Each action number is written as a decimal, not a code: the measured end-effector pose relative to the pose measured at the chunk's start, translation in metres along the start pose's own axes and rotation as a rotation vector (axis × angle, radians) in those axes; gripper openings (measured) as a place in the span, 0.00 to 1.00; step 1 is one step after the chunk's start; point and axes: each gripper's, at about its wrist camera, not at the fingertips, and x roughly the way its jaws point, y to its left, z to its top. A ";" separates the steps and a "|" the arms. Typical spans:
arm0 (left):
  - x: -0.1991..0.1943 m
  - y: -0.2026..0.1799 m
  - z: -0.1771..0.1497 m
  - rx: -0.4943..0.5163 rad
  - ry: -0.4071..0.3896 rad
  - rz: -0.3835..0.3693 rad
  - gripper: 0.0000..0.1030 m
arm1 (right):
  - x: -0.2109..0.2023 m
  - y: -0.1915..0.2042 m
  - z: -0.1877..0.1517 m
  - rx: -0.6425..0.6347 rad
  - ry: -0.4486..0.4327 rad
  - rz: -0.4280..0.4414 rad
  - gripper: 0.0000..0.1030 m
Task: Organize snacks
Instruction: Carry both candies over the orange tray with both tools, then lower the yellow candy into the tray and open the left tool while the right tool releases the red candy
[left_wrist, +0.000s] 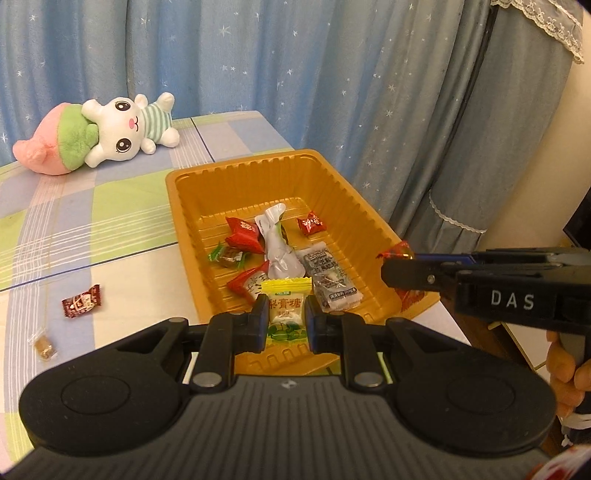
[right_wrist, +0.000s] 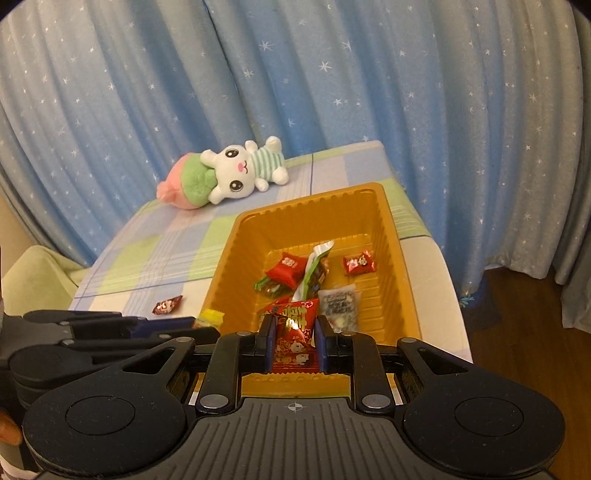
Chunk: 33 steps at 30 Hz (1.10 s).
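Note:
An orange plastic tray (left_wrist: 192, 218) holds several wrapped snacks, among them a silver packet (left_wrist: 279, 243) and red candies. My left gripper (left_wrist: 286, 317) is shut on a yellow-topped candy (left_wrist: 286, 308) over the tray's near end. My right gripper (right_wrist: 294, 334) is shut on a red snack packet (right_wrist: 295, 332) over the tray (right_wrist: 229, 266); it shows from the side in the left wrist view (left_wrist: 406, 273). A dark red candy (left_wrist: 82, 301) and a small brown clear-wrapped candy (left_wrist: 44, 341) lie on the table left of the tray.
A plush rabbit toy (left_wrist: 110, 133) lies at the table's far left (right_wrist: 229, 177). The checked tablecloth (left_wrist: 74, 206) covers the table. Blue starred curtains (left_wrist: 258, 55) hang behind. The table's right edge is close beside the tray; wooden floor (right_wrist: 517, 332) is beyond.

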 end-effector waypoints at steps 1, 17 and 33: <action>0.003 -0.001 0.000 -0.001 0.005 0.003 0.18 | 0.001 -0.002 0.001 0.001 0.002 0.002 0.22; 0.043 -0.008 0.004 -0.009 0.084 0.032 0.18 | 0.030 -0.030 0.009 0.024 0.055 0.024 0.22; 0.054 -0.008 0.007 -0.010 0.107 0.027 0.18 | 0.040 -0.039 0.011 0.053 0.072 0.028 0.22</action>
